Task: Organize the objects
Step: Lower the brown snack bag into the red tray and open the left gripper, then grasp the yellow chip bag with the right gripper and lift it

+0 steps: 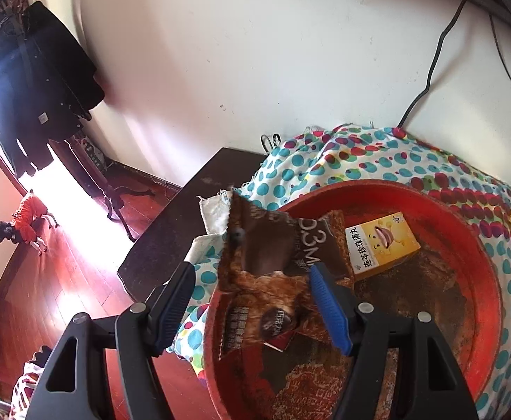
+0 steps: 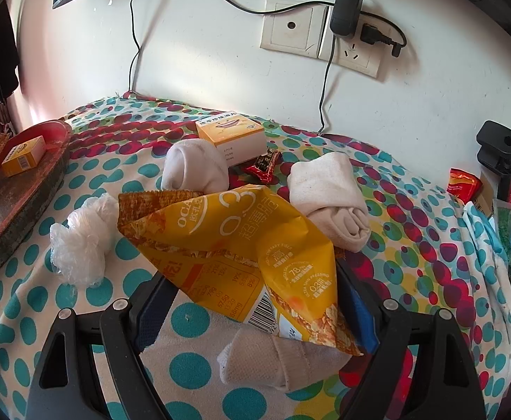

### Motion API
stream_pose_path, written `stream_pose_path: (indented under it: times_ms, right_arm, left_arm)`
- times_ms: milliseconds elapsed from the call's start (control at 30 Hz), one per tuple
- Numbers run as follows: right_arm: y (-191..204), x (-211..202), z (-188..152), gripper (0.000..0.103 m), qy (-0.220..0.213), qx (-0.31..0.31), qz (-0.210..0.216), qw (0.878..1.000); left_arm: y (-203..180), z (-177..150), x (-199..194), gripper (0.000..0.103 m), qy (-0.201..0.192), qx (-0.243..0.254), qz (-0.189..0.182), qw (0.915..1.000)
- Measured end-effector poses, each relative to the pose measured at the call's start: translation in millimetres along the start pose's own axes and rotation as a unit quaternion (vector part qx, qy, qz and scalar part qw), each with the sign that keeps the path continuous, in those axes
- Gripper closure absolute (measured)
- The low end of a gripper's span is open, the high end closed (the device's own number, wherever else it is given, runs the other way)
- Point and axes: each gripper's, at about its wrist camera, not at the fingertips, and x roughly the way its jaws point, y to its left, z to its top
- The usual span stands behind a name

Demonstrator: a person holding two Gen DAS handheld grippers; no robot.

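Two black grippers with blue pads worked over a table draped in a white cloth dotted teal, red and yellow. The left gripper hung above the near-left rim of a round red tray with a worn, brownish floor, its jaws spread wide. Between them lay a crumpled brown snack bag, leaning over the tray's left edge; the right pad seemed to brush the bag, the left pad stood clear of it, so nothing was pinched. Farther in, on the tray floor, rested a small yellow cardboard box with a smiling mouth printed on it.

The right gripper sat lower over the cloth, to the right of the tray, with a large yellow snack bag between its jaws. Both pads lay against the bag's sides, gripping it. Under the bag's near end lay a rolled beige sock. Left of the bag sat a crumpled clear plastic wad; beyond it a rolled white sock, and to the right a rolled cream sock. Farther back stood a second yellow-and-white box, with a small red wrapped snack just beside it.
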Motion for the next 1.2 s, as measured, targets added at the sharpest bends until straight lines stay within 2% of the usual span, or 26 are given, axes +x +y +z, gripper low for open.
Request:
stream_pose_path:
  times_ms: [167, 300, 500, 600, 833, 1033, 1200]
  right_arm:
    - [-4, 1, -1, 0.019, 0.0, 0.0, 0.001, 1.0]
    - [-1, 1, 0, 0.019, 0.0, 0.002, 0.003, 1.0]
    - [-2, 3, 0, 0.019, 0.0, 0.002, 0.003, 1.0]
    - [-1, 3, 1, 0.02, 0.001, 0.002, 0.002, 1.0]
    - [0, -5, -2, 0.022, -0.008, -0.006, -0.013, 1.0]
    - [-11, -12, -5, 0.022, -0.015, -0.003, -0.029, 0.999]
    - [-7, -21, -7, 0.026, -0.028, -0.015, -0.052, 0.998]
  left_arm:
    - [0, -8, -23, 0.033, -0.022, -0.013, -0.018, 0.9995]
    - [-10, -22, -48, 0.033, -0.048, -0.004, -0.027, 0.9985]
    - [-47, -55, -92, 0.033, -0.087, 0.03, -0.046, 0.9947]
    - [-72, -72, -107, 0.033, -0.104, 0.043, -0.073, 0.9909]
    - [-122, -102, -97, 0.033, -0.089, 0.055, -0.146, 0.9837]
    - [-132, -116, -87, 0.033, -0.087, 0.069, -0.162, 0.9805]
    - [-120, -116, -85, 0.033, -0.106, 0.053, -0.171, 0.978]
